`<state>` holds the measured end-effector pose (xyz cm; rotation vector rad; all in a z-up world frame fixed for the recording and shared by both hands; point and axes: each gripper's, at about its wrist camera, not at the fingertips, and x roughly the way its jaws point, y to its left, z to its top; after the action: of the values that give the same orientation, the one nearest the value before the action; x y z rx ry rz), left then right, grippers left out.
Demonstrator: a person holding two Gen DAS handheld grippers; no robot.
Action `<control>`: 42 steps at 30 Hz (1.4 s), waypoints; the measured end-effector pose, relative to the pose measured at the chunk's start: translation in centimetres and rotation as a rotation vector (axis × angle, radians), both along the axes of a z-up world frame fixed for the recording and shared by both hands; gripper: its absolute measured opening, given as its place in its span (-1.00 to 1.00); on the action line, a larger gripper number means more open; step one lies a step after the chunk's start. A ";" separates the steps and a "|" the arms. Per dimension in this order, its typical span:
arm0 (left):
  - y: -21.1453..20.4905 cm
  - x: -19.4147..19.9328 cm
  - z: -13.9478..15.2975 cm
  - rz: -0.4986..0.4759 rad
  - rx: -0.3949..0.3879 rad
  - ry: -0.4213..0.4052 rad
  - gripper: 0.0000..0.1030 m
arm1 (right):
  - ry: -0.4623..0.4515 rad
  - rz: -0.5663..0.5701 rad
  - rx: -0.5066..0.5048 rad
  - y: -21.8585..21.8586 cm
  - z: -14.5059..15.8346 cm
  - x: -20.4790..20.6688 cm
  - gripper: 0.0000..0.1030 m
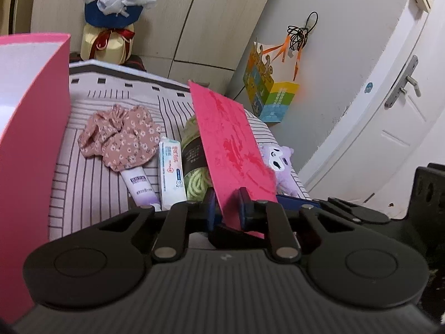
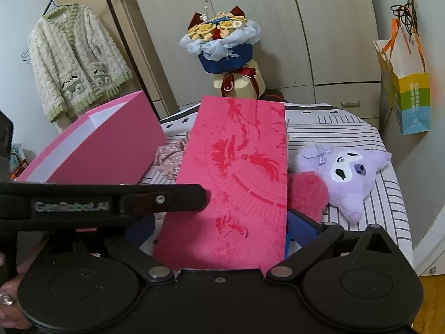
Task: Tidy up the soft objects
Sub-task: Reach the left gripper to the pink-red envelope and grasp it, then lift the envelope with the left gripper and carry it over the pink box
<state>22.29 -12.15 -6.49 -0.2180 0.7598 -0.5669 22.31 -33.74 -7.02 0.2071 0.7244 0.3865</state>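
My left gripper (image 1: 226, 197) is shut on the lower edge of a red embossed envelope (image 1: 225, 139), which stands edge-on and tilted. In the right wrist view the envelope (image 2: 236, 181) faces the camera between the wide-spread fingers (image 2: 303, 226) of my right gripper (image 2: 222, 225), which is open with no pad seen pressing on it. On the striped cover (image 1: 83, 189) lie a floral cloth (image 1: 119, 136), a lilac tube (image 1: 139, 185), a white pack (image 1: 171, 172), green yarn (image 1: 194, 178) and a purple plush (image 2: 347, 175). A fluffy pink heart (image 2: 308, 192) lies partly behind the envelope.
An open pink box (image 2: 91, 150) stands at the left edge of the striped cover. A flower bouquet (image 2: 222, 47) stands behind it against the wardrobe. A colourful paper bag (image 2: 406, 94) hangs on the right wall. A fluffy cardigan (image 2: 75, 64) hangs at the left, and a white door (image 1: 389, 97) stands at the right.
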 end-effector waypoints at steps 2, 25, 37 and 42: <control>0.0 0.1 -0.1 0.001 -0.005 0.008 -0.73 | 0.009 -0.015 -0.009 0.0 -0.4 0.3 0.96; 1.3 -5.2 3.5 -0.035 -0.004 -0.008 -0.74 | -0.019 -0.053 -0.052 1.5 3.6 -5.3 0.81; 5.5 -10.8 4.5 -0.041 -0.049 0.063 -0.72 | -0.002 0.029 -0.097 4.3 5.9 -11.1 0.81; 8.2 -13.7 5.9 -0.027 -0.078 0.052 -0.71 | -0.029 0.085 -0.141 6.5 8.1 -13.6 0.81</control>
<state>8.56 -3.99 -0.61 -0.2964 0.7931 -0.6192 8.68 -27.22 1.12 0.0383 0.7305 0.4165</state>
